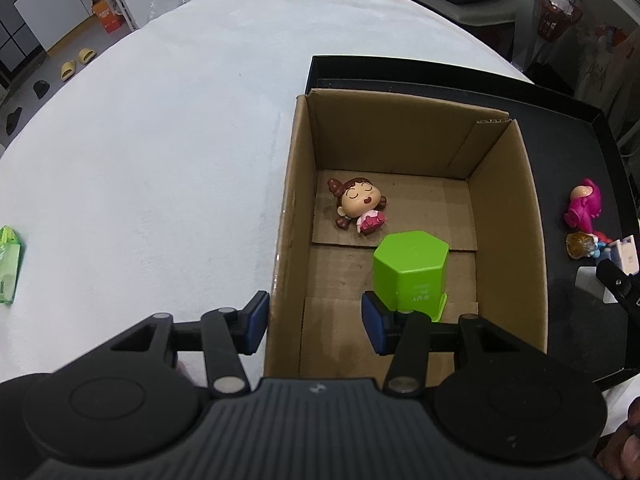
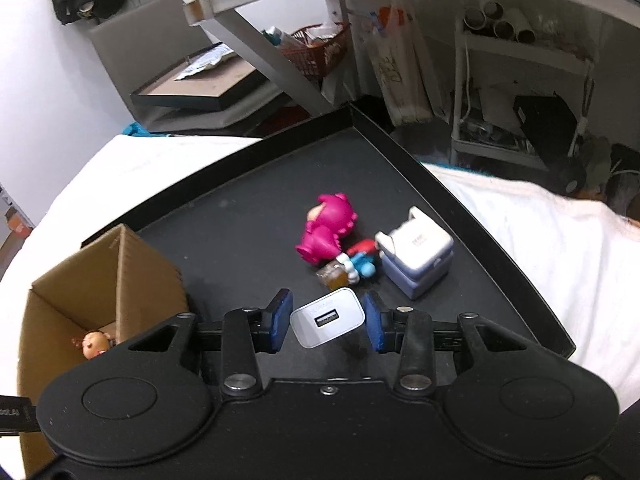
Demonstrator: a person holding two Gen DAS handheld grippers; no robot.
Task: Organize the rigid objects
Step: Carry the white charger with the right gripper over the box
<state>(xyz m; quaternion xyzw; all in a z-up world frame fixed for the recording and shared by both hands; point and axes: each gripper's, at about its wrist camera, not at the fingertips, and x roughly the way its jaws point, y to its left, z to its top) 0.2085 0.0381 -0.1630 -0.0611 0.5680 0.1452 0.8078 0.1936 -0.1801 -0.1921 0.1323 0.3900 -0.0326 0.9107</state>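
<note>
Across the left wrist view's right half, an open brown cardboard box (image 1: pixel 404 200) sits at the left edge of a black shallow tray (image 1: pixel 576 152); its near-left wall runs between the left gripper (image 1: pixel 315 322) fingers. Jaws spread wide, nothing held: one blue pad (image 1: pixel 258 320) outside the box over white cloth-covered table (image 1: pixel 160 140), the other pad inside, just beside a lime-green hexagonal plastic container (image 1: pixel 408 276). Container stands on the box floor, lower centre. Small brown-haired doll figurine (image 1: pixel 360 208) lies on its back beyond it, apart from the walls. Floor free along the far and right walls. Green translucent packet (image 1: pixel 9 268) at far left edge of frame.

Right wrist view: right gripper (image 2: pixel 327 322) low over the tray, pads either side of a white USB wall charger (image 2: pixel 328 316), slim gaps showing on both sides; not clamped. Just beyond, clustered mid-tray: magenta dinosaur-suit figurine (image 2: pixel 328 228), small blue-and-red figure (image 2: pixel 360 260), amber cube (image 2: pixel 332 276), white and lavender cooler-shaped box (image 2: pixel 416 256). Bare tray toward upper left; raised rim runs close along the right.
</note>
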